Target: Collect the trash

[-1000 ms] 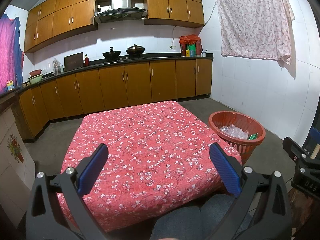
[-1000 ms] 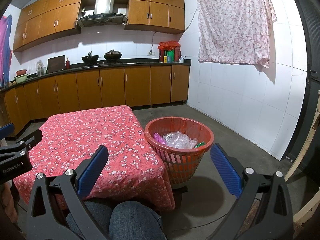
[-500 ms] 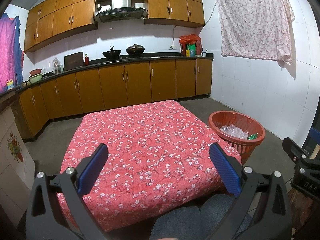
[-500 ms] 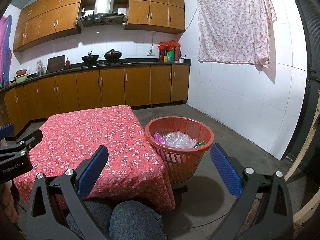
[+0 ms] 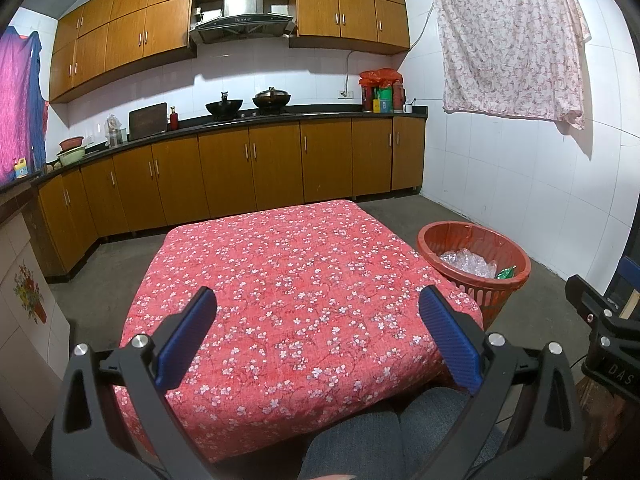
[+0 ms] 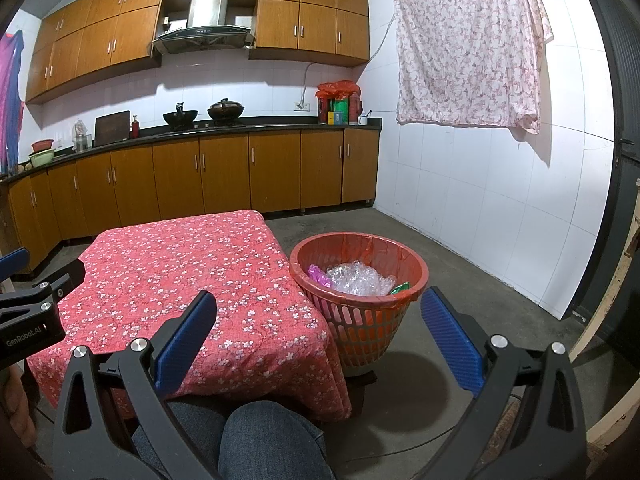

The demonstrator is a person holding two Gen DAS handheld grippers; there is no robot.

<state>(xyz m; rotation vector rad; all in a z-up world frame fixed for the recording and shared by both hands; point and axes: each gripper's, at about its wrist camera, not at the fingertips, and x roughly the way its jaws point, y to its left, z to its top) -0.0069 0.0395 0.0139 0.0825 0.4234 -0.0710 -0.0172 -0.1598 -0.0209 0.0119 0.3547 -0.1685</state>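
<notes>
Kitchen cabinets [image 5: 248, 168] in brown wood line the far wall of the left wrist view, with a low table under a red flowered cloth [image 5: 288, 280] in front of me. I see nothing lying on that cloth. My left gripper [image 5: 318, 334] hangs over its near edge with the jaws spread wide and nothing between the blue pads [image 5: 186, 338]. Off to the right, just beside the table corner, stands the orange basket [image 5: 434, 240], and inside it I can make out crumpled clear plastic [image 5: 468, 262] and a green wrapper [image 5: 506, 272].

From the right wrist view, the same basket [image 6: 360, 320] sits nearly ahead, its rim close against the cloth's corner [image 6: 316, 320]. The clear plastic [image 6: 356, 278] fills most of it, with a purple scrap [image 6: 318, 272] at the left and the green wrapper [image 6: 400, 288] at the right. My right gripper [image 6: 318, 334] is held low above my knee [image 6: 264, 440], jaws also wide apart and empty.

I judge the collecting essentially finished: the trash I can see is in the basket, and neither the tabletop nor the visible concrete floor [image 6: 460, 264] shows any loose piece. What lies behind me or under the table, I cannot tell.
</notes>
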